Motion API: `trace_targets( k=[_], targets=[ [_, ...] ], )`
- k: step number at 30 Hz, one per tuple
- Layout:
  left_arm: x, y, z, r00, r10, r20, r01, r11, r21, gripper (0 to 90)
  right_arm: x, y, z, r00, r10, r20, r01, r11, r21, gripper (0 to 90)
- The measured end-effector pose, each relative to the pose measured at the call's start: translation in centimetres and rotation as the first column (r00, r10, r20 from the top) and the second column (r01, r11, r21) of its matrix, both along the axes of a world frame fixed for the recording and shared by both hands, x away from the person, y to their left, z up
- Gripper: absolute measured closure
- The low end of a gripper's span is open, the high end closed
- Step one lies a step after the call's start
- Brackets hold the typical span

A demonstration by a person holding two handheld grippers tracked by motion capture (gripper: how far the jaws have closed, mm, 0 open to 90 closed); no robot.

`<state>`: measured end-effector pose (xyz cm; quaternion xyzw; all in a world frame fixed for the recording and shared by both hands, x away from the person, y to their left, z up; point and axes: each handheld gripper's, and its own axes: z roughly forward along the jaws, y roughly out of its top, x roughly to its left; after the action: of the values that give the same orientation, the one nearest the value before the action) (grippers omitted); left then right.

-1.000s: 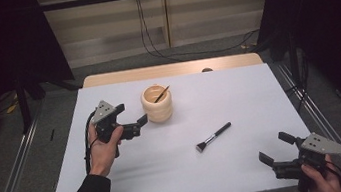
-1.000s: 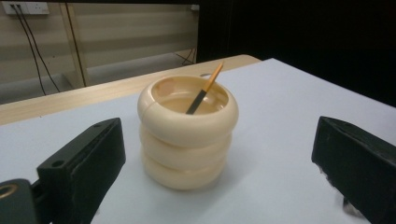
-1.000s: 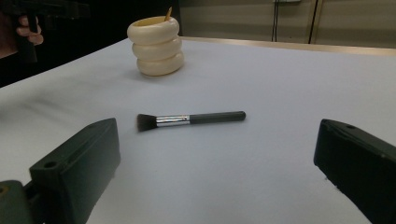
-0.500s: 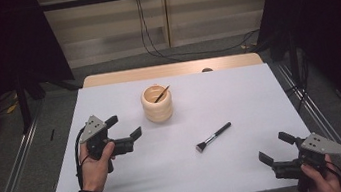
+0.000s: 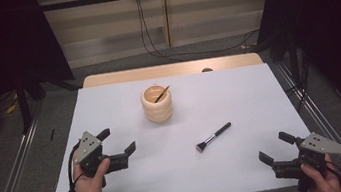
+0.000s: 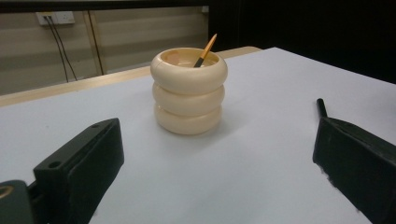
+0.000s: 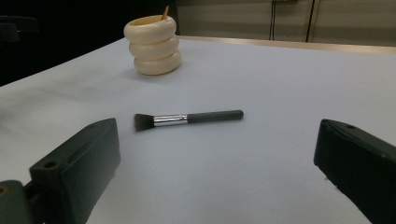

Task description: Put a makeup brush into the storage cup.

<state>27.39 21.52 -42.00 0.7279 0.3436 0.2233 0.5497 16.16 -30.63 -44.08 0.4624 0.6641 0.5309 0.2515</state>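
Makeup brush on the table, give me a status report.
Left gripper and right gripper both open, empty. Makeup brush flat on table, untouched, apart from ringed cream holder. Nothing between right gripper and brush.

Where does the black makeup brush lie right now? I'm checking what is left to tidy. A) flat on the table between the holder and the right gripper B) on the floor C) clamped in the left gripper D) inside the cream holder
A: the brush lies flat on the table, apart from the holder, with the open right gripper nearer the person and the left gripper open and empty.
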Motion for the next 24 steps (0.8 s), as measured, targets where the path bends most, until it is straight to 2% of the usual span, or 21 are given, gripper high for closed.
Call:
trace_targets(
  k=[1,4,5,6,7,10,11,12,15,17,22,24],
  targets=[
    [-0.5,0.2,-0.1,0.9999,0.013,0.0,-0.013,0.9999,0.004,1.9,0.0,-0.1,0.0,1.0,0.005,0.003,-0.005,1.0,-0.009,0.0],
    [-1.0,0.4,-0.1,0.9998,0.014,-0.014,-0.014,0.9999,0.004,1.9,0.0,-0.1,0.0,1.0,-0.006,0.0,0.006,0.9999,0.012,0.0],
    [-1.1,0.5,-0.2,0.9997,0.005,-0.024,-0.005,0.9999,-0.014,2.0,0.0,-0.1,0.0,1.0,-0.008,0.001,0.008,0.9999,0.01,0.0],
    [-1.4,0.6,-0.2,0.9995,0.02,-0.026,-0.021,0.9996,-0.02,2.0,0.1,-0.1,0.0,0.9999,-0.014,-0.001,0.014,0.9998,0.015,0.0],
    [-1.9,0.8,-0.3,0.9992,0.035,-0.021,-0.036,0.9993,-0.007,2.0,0.1,-0.1,0.0,0.9999,-0.014,-0.001,0.014,0.9998,0.016,0.0],
    [-2.5,1.1,-0.4,0.9996,0.024,-0.012,-0.024,0.9997,-0.003,2.0,0.1,-0.1,0.0,1.0,-0.01,-0.001,0.01,0.9999,0.013,0.0],
    [-2.8,1.4,-0.5,0.9991,0.041,-0.01,-0.041,0.9992,0.0,2.1,0.2,0.0,0.0,1.0,-0.01,-0.001,0.01,0.9999,0.009,0.0],
    [-3.4,1.9,-0.8,0.9969,0.078,-0.006,-0.078,0.9967,-0.022,2.0,0.2,0.0,0.0,0.9999,-0.01,-0.001,0.01,0.9999,0.008,0.0],
    [-4.1,2.2,-0.8,0.9971,0.076,-0.002,-0.076,0.9969,-0.019,2.0,0.1,0.0,0.0,1.0,-0.007,-0.002,0.007,0.9999,0.009,0.0],
    [-4.4,2.4,-0.7,0.9966,0.083,-0.003,-0.083,0.996,-0.034,2.0,0.1,0.0,0.0,1.0,-0.002,0.0,0.002,1.0,0.007,0.0],
    [-4.6,2.9,-0.8,0.9949,0.101,0.008,-0.101,0.9941,-0.041,2.0,0.0,-0.1,0.0,1.0,0.0,-0.003,0.0,1.0,0.005,0.0],
    [-4.7,2.9,-0.8,0.9942,0.106,0.015,-0.106,0.994,-0.028,2.0,0.0,-0.1,0.0,1.0,0.002,0.001,-0.002,1.0,0.002,0.0]
  ],
)
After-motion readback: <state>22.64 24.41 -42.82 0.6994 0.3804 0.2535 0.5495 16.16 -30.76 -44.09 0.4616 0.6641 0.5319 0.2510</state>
